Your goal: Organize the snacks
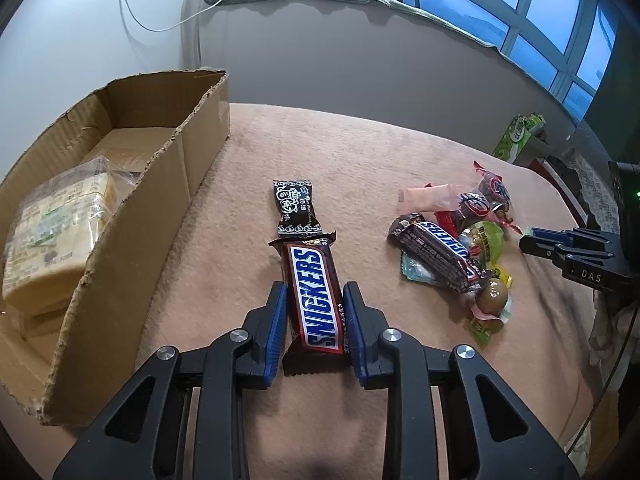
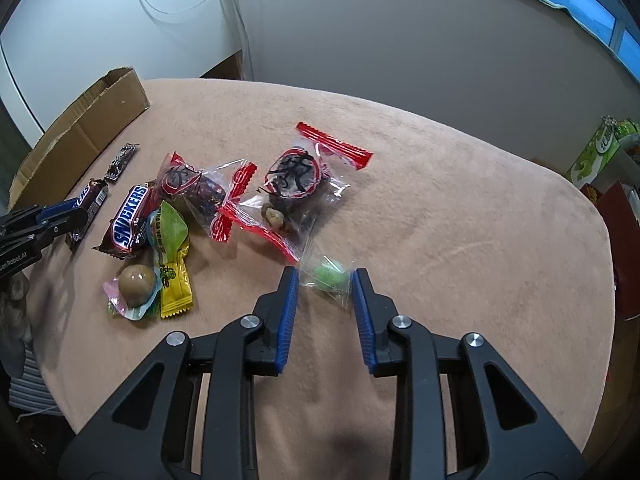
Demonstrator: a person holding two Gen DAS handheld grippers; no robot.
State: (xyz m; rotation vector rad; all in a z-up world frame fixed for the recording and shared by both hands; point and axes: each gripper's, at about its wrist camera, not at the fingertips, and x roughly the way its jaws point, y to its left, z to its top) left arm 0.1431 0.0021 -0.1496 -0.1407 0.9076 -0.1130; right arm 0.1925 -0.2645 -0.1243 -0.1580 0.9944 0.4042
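Two grippers: each is lowered over its own snack on the pink-covered surface [image 2: 460, 200], one item per hand, likely so both can be carried off together.
Left gripper [image 1: 315, 300]: its jaws are clenched on the sides of a Snickers bar [image 1: 316, 300], blue pads against the wrapper's long edges; the bar lies lengthwise along the fingers, which suits a side pinch.
Right gripper [image 2: 325, 285]: its jaws straddle a green candy [image 2: 329, 276] in a clear wrapper; the pads meet the wrapper's edges, but whether they press the candy itself I cannot tell.
Black packet [image 1: 295, 208]: just beyond the gripped bar, end to end with it, lying flat.
Snack pile [image 2: 160, 220]: a second Snickers, green and yellow packets, a round sweet and red-edged clear bags bunched together between the grippers, still unsorted.
Cardboard box [image 1: 132, 184]: farthest left, open-topped, already holding a pale wrapped block [image 1: 56, 232]; probably where the sorted snacks go.
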